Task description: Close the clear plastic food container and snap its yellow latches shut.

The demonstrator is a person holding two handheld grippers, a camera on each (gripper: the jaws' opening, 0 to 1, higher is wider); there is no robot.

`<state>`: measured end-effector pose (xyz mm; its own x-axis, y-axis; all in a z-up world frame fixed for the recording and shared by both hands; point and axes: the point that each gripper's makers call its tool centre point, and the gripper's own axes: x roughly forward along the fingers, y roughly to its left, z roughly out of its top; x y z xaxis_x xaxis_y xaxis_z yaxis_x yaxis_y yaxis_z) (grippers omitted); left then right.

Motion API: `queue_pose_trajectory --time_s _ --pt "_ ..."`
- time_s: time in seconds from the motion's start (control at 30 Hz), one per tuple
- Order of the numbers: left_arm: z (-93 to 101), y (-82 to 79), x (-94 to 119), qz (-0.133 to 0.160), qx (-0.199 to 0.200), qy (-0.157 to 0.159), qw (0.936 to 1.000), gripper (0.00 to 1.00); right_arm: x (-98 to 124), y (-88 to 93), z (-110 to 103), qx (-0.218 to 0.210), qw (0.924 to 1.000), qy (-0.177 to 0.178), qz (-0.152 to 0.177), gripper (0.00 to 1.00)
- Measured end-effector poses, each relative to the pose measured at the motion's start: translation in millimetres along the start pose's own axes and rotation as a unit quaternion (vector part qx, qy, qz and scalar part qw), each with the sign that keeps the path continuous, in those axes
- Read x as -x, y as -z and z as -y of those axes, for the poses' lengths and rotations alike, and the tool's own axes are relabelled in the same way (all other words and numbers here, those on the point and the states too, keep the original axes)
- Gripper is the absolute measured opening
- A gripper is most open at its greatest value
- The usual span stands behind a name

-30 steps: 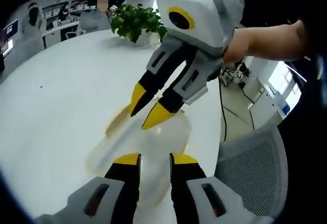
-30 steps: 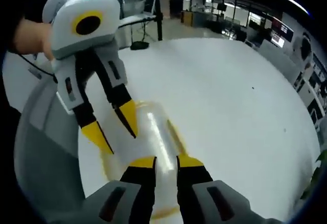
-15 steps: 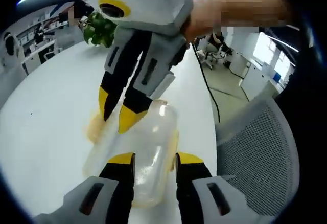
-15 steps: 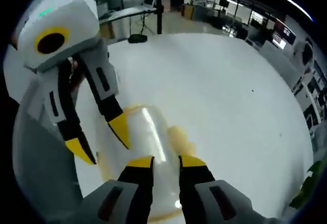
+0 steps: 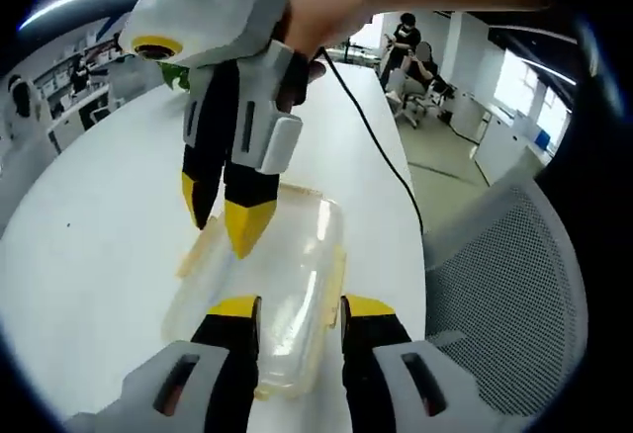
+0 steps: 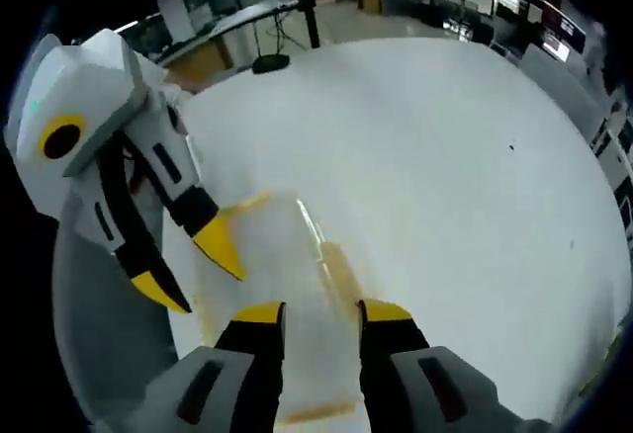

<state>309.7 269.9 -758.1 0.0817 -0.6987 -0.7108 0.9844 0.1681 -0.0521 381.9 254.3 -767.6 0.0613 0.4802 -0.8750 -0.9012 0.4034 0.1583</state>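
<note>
Clear container (image 5: 293,295) near table (image 5: 89,245) edge, seemingly closed

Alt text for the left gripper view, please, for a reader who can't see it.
A clear plastic food container with yellow latches lies on a white table between the open left gripper and, above it, the open right gripper held by a hand. A mesh chair stands alongside.
</note>
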Motion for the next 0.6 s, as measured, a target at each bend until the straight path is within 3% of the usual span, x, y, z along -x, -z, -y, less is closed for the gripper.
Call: queue_pose_trajectory --time_s 0.3,0.43,0.6 --pt "6.9 1.3 -1 -0.015 -0.03 -0.008 0.9994 0.38 2 1.9 -3 0.02 0.9979 -0.053 -0.03 0.3" --pt "1.0 8.5 -2 -0.073 -0.105 -0.045 0.9908 0.46 0 0.5 -7 0.039 0.9956 -0.077 -0.036 0.33" --pt "1.3 2.0 -12 -0.072 -0.108 -0.073 0.9889 0.46 -6 2.3 -8 0.046 0.9925 -0.103 -0.046 0.37"
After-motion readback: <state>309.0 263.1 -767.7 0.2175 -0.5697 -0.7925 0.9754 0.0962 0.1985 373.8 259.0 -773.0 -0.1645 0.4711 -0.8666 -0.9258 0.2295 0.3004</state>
